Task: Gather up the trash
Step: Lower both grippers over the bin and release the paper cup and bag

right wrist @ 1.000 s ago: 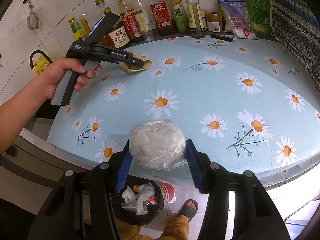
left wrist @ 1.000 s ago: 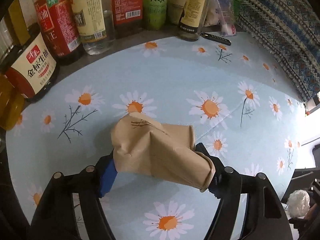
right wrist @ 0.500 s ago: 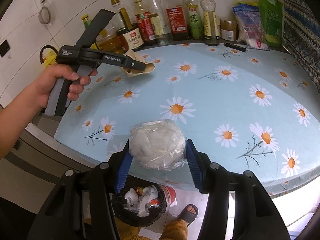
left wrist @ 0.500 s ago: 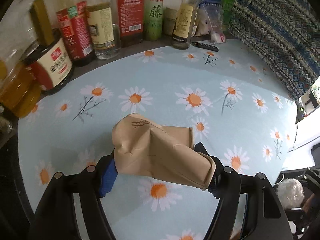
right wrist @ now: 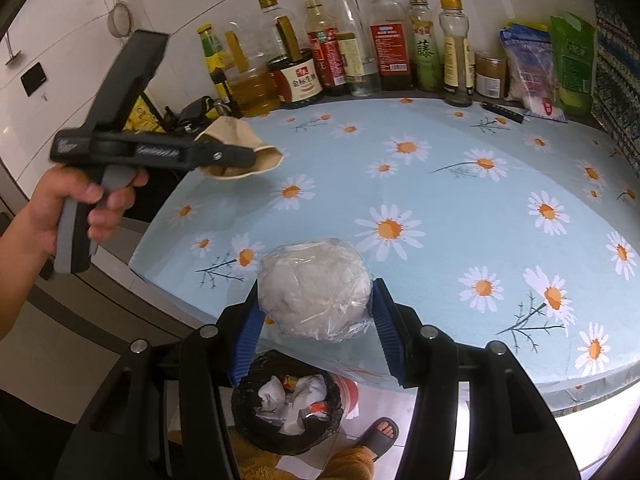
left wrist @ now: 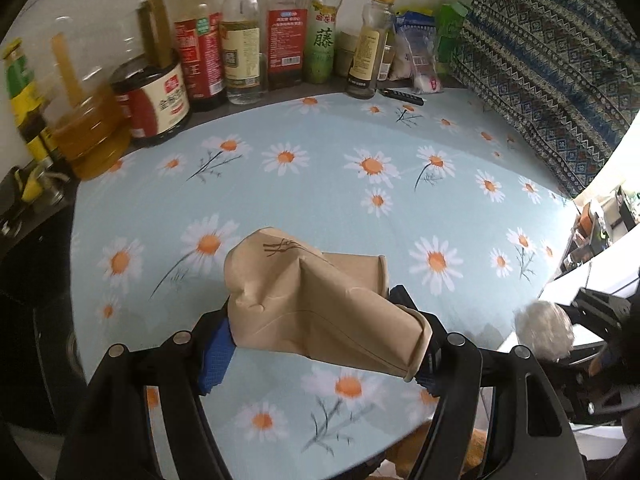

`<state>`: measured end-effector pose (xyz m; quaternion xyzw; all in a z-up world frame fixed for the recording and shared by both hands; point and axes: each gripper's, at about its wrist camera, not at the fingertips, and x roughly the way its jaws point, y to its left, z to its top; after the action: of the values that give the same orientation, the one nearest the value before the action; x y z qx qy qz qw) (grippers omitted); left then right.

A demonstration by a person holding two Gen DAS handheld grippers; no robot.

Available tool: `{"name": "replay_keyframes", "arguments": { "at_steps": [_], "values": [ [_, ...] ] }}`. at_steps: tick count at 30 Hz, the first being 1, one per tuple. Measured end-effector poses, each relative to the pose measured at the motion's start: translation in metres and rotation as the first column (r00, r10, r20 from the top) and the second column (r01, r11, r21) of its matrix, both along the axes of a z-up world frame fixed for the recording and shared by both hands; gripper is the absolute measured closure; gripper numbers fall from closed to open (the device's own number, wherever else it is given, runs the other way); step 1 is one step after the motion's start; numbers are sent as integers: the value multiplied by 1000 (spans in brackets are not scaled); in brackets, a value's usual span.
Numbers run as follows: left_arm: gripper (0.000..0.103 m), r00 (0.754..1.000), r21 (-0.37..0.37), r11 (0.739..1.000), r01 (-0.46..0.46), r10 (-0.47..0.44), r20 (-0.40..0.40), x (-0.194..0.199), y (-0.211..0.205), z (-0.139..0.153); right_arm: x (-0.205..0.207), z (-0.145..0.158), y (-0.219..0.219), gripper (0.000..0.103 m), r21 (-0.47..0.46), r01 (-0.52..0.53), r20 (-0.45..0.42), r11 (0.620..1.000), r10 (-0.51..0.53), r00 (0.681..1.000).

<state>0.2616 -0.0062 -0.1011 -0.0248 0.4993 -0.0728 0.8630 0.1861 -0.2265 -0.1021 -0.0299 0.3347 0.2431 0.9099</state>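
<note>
In the left wrist view, the left gripper point(left wrist: 320, 338) sits at the lower centre of the frame, its blue-padded jaws clamped on a crushed brown paper cup point(left wrist: 316, 300) held above the daisy-print tablecloth point(left wrist: 320, 184). A small dark line drawing marks the cup's upper side. In the right wrist view the same cup point(right wrist: 244, 152) shows at the left of the frame, pinched in the left gripper point(right wrist: 236, 156), which a hand point(right wrist: 76, 204) grips by its grey handle; the white lettering on the tool's body is too blurred to read.

The right gripper point(right wrist: 316, 334), low in the centre of its own view, holds a white wad wrapped in clear plastic film point(right wrist: 314, 292) between its ribbed blue pads point(right wrist: 246, 332). Directly below it in the frame stands a trash bin point(right wrist: 286, 408) lined with a black bag, with crumpled white paper inside. Beside the bin is a foot in a dark slipper point(right wrist: 380, 434).

Along the top of the frame stands a row of condiment bottles: a soy sauce jug point(right wrist: 300, 76) labelled 金标生抽, a green-labelled bottle point(right wrist: 426, 52) with the large character 藤, and a red-labelled bottle point(right wrist: 390, 48) whose print is too small to read.
</note>
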Motion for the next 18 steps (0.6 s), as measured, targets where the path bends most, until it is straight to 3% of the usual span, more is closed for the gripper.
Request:
{"name": "replay_keyframes", "arguments": {
  "at_steps": [9,18],
  "values": [
    [33,998,-9,998,-56,56,-6,-52,11,8,-3,-5,16,50,-3,-66,-14,998,66,998],
    [33,994,-40,994,-105,104,-32,-99,13,-7,-11,-15,33,50,-26,-109,-48,994,108,993]
  ]
}}
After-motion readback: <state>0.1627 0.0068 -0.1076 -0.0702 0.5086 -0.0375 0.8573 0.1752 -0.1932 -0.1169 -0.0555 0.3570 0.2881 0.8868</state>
